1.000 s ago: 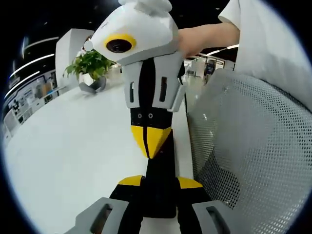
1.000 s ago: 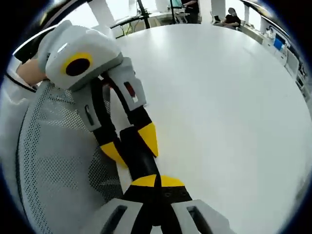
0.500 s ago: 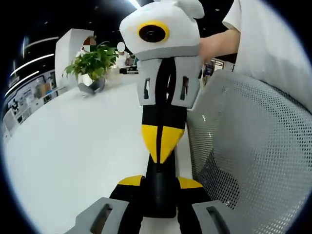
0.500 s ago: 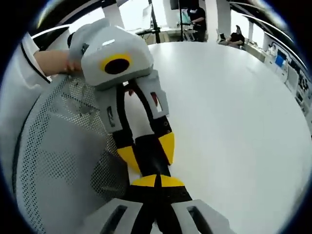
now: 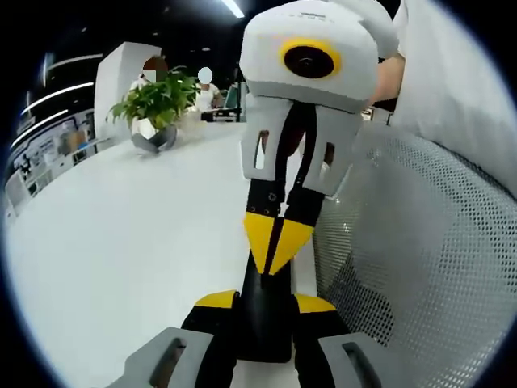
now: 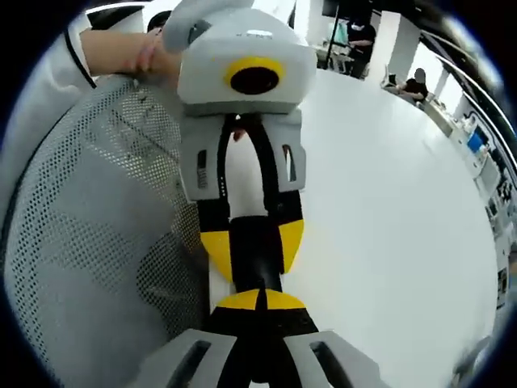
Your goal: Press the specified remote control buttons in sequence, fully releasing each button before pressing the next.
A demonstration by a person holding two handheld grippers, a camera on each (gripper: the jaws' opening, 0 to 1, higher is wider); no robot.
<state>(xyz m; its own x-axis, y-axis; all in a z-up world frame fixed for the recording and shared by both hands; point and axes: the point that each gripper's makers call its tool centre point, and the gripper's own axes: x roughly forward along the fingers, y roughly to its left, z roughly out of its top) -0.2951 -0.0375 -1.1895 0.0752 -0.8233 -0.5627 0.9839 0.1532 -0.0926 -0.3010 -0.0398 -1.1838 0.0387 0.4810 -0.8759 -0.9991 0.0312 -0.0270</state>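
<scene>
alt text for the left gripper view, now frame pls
The left gripper holds a slim black remote between its yellow-tipped fingers, while the right gripper comes in from above with its shut yellow tips on the remote's far end. Around them lie a white table, a grey mesh chair back and a potted plant.

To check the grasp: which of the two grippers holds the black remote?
The left gripper: its jaws grip the remote; the right gripper is shut, its tip pointing at it.

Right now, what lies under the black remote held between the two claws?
The white table lies beneath the remote, with the mesh chair back beside it. The left claw grips one end; its buttons cannot be seen.
</scene>
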